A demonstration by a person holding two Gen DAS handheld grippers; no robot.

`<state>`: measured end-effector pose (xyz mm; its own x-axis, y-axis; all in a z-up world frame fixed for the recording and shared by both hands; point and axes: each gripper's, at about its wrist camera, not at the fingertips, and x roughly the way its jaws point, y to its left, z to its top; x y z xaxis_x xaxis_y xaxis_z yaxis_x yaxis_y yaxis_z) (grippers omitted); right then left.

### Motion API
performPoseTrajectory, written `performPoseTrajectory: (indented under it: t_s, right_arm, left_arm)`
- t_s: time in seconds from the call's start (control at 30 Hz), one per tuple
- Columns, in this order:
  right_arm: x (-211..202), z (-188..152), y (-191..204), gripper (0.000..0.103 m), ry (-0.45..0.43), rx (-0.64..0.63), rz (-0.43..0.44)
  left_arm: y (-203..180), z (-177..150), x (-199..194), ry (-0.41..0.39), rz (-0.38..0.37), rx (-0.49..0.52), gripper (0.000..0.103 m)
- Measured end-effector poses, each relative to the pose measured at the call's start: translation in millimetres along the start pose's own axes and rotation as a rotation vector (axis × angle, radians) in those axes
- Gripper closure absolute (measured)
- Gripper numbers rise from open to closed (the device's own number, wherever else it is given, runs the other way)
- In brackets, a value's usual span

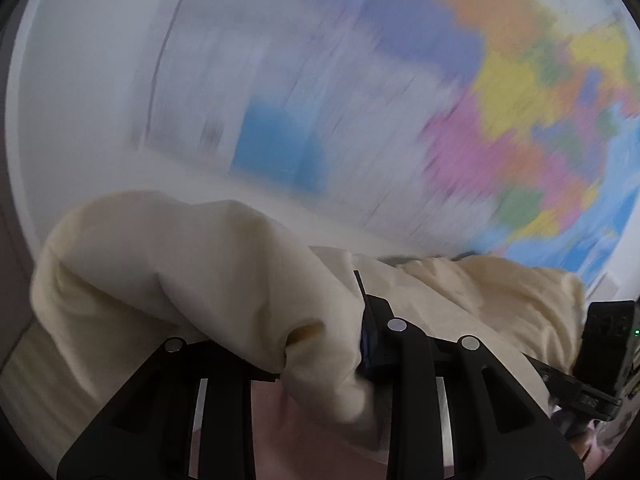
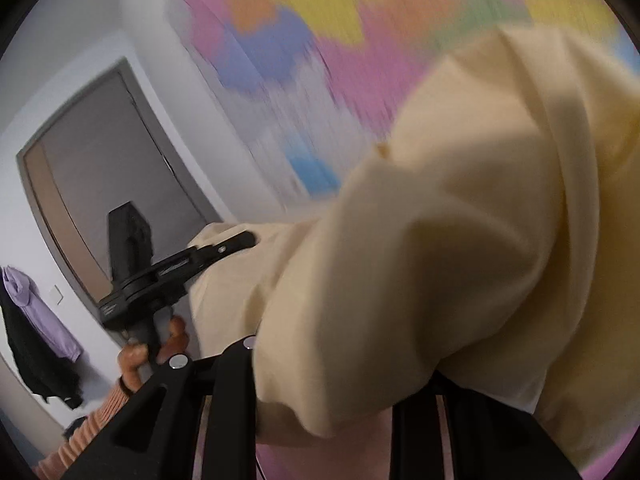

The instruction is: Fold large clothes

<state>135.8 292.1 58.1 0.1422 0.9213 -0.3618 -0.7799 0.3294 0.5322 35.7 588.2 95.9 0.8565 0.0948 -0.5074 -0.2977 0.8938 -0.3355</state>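
Note:
A cream-coloured garment (image 1: 208, 272) is held up in the air between both grippers. My left gripper (image 1: 320, 344) is shut on a bunched edge of it; the cloth drapes over the fingers and hides the tips. In the right wrist view the same garment (image 2: 460, 248) covers most of the frame, and my right gripper (image 2: 332, 360) is shut on its edge, fingertips hidden under the fabric. The left gripper (image 2: 224, 246) shows at the left of the right wrist view, clamped on the cloth and held by a hand (image 2: 160, 344). The right gripper's body (image 1: 600, 360) shows at the right edge of the left wrist view.
A colourful wall map (image 1: 500, 100) hangs on a white wall behind, blurred by motion. A grey door (image 2: 104, 184) stands at the left. Purple and black clothes (image 2: 36, 320) hang by the door. A pink surface (image 1: 304, 432) lies below.

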Motion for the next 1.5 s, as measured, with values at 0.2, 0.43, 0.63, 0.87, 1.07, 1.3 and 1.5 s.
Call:
performPoseTrajectory:
  t_s: [0.2,0.43,0.63,0.87,1.07,1.3,1.5]
  right_arm:
    - [-3,-48,-24,0.059,0.138,0.063,0.010]
    - [-58,-57,-44,0.028,0.142,0.147,0.031]
    - [-92,-36,-69,0.020,0.045,0.263,-0.031]
    - [-77,-7,-96,0.077,0.035,0.320,-0.057]
    - [-120,-14,-63,0.099,-0.053,0.014,-0.117]
    - [-95,-49,-98,0.085,0.145,0.161,-0.151]
    - [-122,-24,-64,0.063,0.147,0.004,-0.258]
  left_arm:
    - [19,-45,11,0.042,0.024,-0.019,0.063]
    - [34,-58,-1,0.105,0.032,-0.033,0.044]
    - [40,-56,-1,0.132,0.042,-0.053,0.034]
    - [33,-53,4,0.136,0.088,-0.052,0.032]
    - [39,-53,-1,0.135,0.095,-0.063,0.036]
    - [44,-68,-2,0.162,0.177,-0.053,0.025]
    - [19,-78,-48,0.056,0.350,0.061,0.021]
